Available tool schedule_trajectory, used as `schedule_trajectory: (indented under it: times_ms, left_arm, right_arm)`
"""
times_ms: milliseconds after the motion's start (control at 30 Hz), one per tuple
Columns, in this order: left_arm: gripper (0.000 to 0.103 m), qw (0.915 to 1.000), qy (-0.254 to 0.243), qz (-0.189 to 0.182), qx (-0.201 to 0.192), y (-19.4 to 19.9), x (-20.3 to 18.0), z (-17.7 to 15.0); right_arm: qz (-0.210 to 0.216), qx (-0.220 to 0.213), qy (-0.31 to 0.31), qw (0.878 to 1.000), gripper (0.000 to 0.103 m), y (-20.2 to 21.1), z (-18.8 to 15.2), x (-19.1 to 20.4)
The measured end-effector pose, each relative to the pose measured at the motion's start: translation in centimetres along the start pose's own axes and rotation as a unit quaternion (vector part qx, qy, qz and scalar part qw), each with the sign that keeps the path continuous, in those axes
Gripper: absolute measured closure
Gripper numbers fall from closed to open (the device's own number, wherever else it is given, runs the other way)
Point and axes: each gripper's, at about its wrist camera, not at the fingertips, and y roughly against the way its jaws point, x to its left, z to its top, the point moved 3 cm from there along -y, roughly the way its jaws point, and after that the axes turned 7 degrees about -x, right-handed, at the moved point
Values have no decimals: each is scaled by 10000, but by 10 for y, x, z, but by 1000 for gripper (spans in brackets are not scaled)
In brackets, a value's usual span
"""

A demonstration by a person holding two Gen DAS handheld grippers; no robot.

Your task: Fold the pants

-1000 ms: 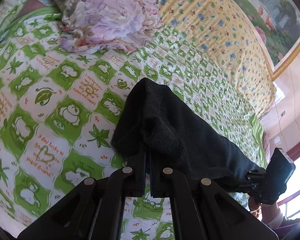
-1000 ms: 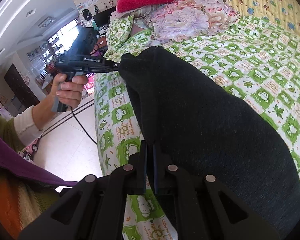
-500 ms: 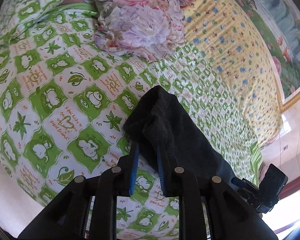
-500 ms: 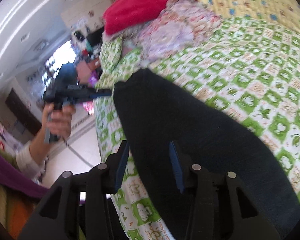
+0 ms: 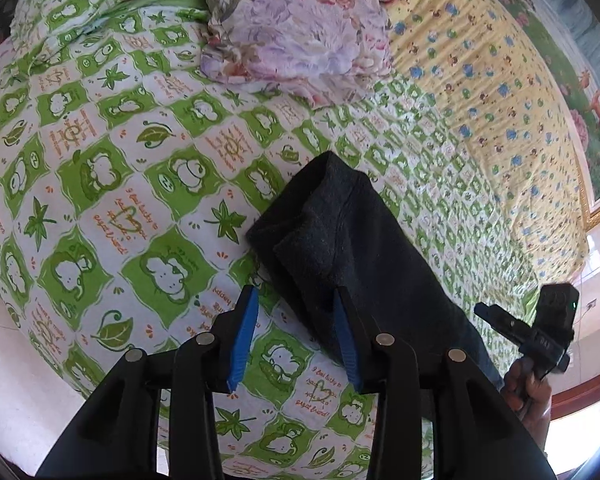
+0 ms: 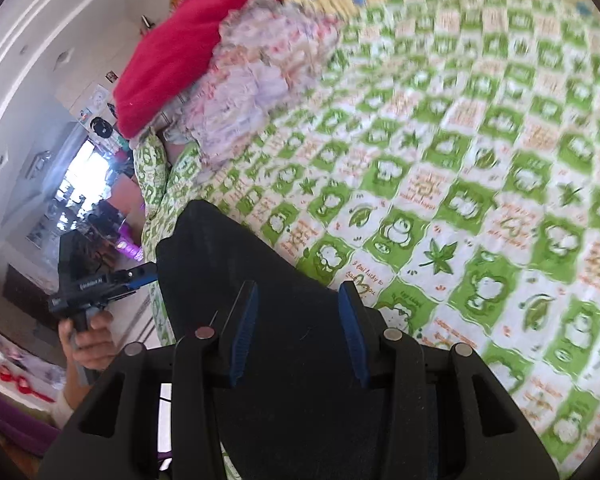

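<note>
Both grippers have just been opening: the left gripper (image 5: 296, 300) and right gripper (image 6: 296, 296) stand part open, holding nothing. The folded pants (image 5: 352, 248) lie on the bed (image 5: 120, 152) under them. Back away straight so no pad snags the fold

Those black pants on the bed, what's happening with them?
A person is folding the pants on the green bedsheet, using a gripper in each hand. The left gripper and the right gripper have just been opening, and neither pinches the cloth now. The pants lie folded on the bed.
</note>
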Motion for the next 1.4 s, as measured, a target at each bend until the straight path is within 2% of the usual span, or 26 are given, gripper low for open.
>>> schedule_trajectory:
  times_ms: [133, 200, 233, 267, 400, 600, 700, 767, 833, 900, 967, 1000, 1033, 1067, 1100, 1133, 1167, 1233, 1300, 1367, 1400]
  left_arm:
    - [61, 10000, -50, 61, 29, -2, 0, -2]
    - [61, 10000, -46, 29, -6, 0, 1, -2]
    - [61, 10000, -29, 5, -10, 1, 3, -2]
    - [61, 10000, -20, 7, -5, 1, 4, -2]
    - [59, 10000, -1, 49, 64, -4, 9, -2]
    - [55, 9997, -48, 40, 236, -24, 6, -4]
    - [56, 9995, -205, 55, 243, -33, 0, -4]
    - [57, 9994, -260, -13, 235, -38, -5, -3]
    - [65, 9992, -323, -51, 221, -42, -8, -2]
    - [76, 9992, -365, -56, 180, -46, -9, -1]
    - [82, 9988, -461, -90, 113, -43, -14, -2]
    - [84, 9986, -510, -73, 71, -40, -15, -2]
    - [85, 9982, -602, -66, 9, -35, -20, -3]
    - [86, 9973, -723, -62, -66, -28, -25, -3]
    - [87, 9965, -824, -32, -146, -21, -30, -4]
    - [87, 9954, -926, 9, -244, -11, -36, -4]
    - [87, 9946, -984, 6, -321, -2, -40, -3]
    - [87, 9938, -1013, -49, -451, 14, -46, -1]
    - [87, 9931, -1037, -93, -543, 27, -47, 2]
    - [87, 9923, -1093, -170, -554, 29, -44, 2]
    - [87, 9922, -1115, -168, -533, 27, -42, 1]
  right_arm:
    - [283, 487, -212, 9982, 60, -16, 9, -16]
    - [58, 661, 88, 9978, 60, -18, 15, -21]
    - [-191, 813, 357, 9959, 60, -21, 16, -24]
    - [-210, 968, 396, 9943, 60, -24, 16, -27]
    - [370, 1430, 229, 9888, 60, -35, 8, -27]
    - [760, 1852, 183, 9796, 61, -67, 3, -16]
    - [1037, 1880, -112, 9766, 69, -75, 5, -21]
    - [1311, 1798, -570, 9733, 71, -73, 6, -32]
    - [1520, 1673, -871, 9702, 76, -66, 3, -39]
    - [1385, 1499, -801, 9757, 82, -59, 2, -37]
    - [981, 1216, -367, 9870, 85, -47, 4, -23]
    - [678, 1049, 35, 9922, 93, -39, 6, -12]
    - [18, 789, 930, 9925, 94, -28, 7, 13]
    - [-436, 618, 1625, 9838, 95, -24, 7, 33]
    - [-934, 394, 2466, 9638, 97, -17, 1, 62]
    - [-1372, 216, 3129, 9396, 97, -15, -6, 84]
    - [-1802, 77, 3739, 9098, 97, -13, -15, 102]
    - [-2240, -146, 4377, 8707, 97, -11, -29, 122]
    - [-2366, -356, 4439, 8635, 98, -7, -30, 126]
    - [-2684, -493, 4537, 8483, 98, -11, -33, 120]
    - [-2779, -511, 4515, 8464, 98, -17, -35, 116]
